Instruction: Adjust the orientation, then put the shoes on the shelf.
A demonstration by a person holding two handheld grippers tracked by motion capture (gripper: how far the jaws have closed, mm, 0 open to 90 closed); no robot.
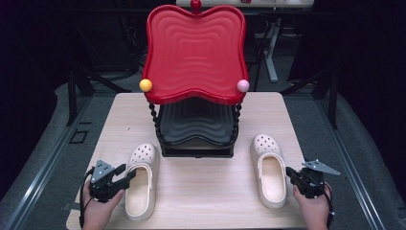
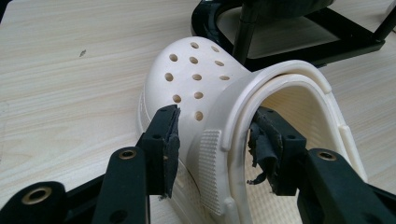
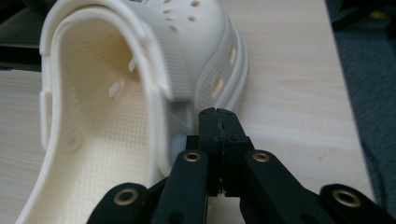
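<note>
Two cream clogs lie on the wooden table (image 1: 206, 191), toes pointing away. The left clog (image 1: 143, 154) (image 2: 196, 79) has my left gripper (image 1: 130, 172) (image 2: 212, 149) shut on its left side wall, one jaw outside and one inside the opening. It still rests flat on the table. The right clog (image 1: 267, 143) (image 3: 116, 93) lies free. My right gripper (image 1: 289, 172) (image 3: 218, 116) is shut with nothing in it, just off that clog's right side near the heel.
A two-tier rack stands at the back middle. Its red top tray (image 1: 194, 48) has a yellow ball (image 1: 145, 85) and a pink ball (image 1: 243, 86) at the corners. The black lower tray (image 1: 196, 122) sits just beyond the clogs' toes. Bare table lies between the clogs.
</note>
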